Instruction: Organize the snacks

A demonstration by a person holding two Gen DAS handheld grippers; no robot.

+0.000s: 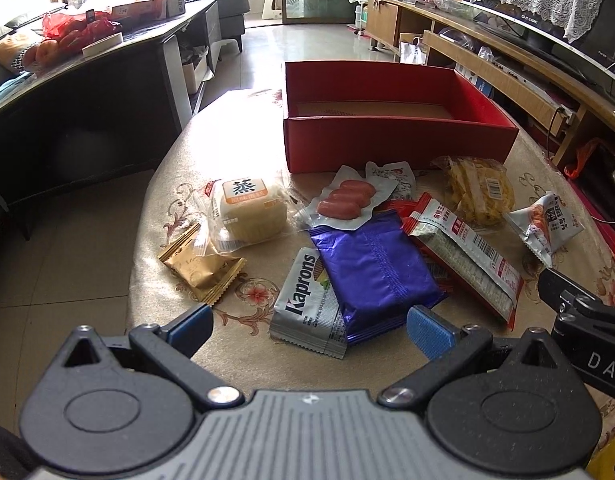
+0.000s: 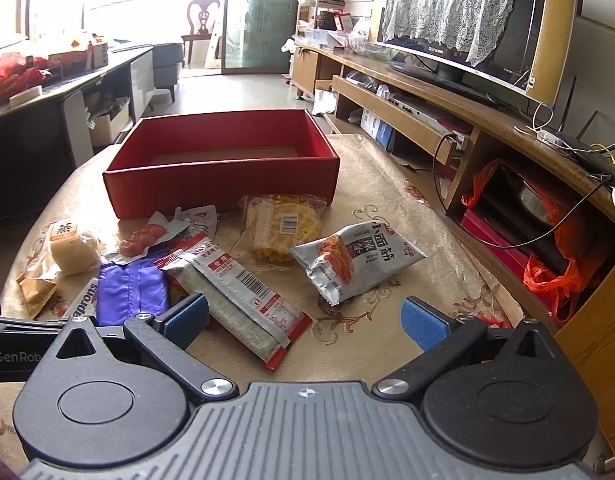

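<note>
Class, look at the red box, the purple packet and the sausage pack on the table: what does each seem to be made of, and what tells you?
Red box: likely matte cardboard; stiff straight walls, brown bare floor inside.
Purple packet: probably metallised plastic film; glossy, creased, with a crimped end.
Sausage pack: clear, seemingly vacuum-sealed plastic; the pink sausages show through, film clinging around them.

I count one red box point(image 1: 395, 144) on the counter point(image 1: 243, 352) and nine snack packets: one steamed cake point(image 1: 247, 212), one gold packet point(image 1: 199, 268), one Kaprons wafer point(image 1: 303, 308), one purple pack point(image 1: 371, 264), one sausage pack point(image 1: 347, 200), one small white sachet point(image 1: 391, 176), one long red-edged packet point(image 1: 463, 256), one yellow crisps bag point(image 1: 479, 192), one grey gluten-strip bag point(image 1: 547, 220).
</note>
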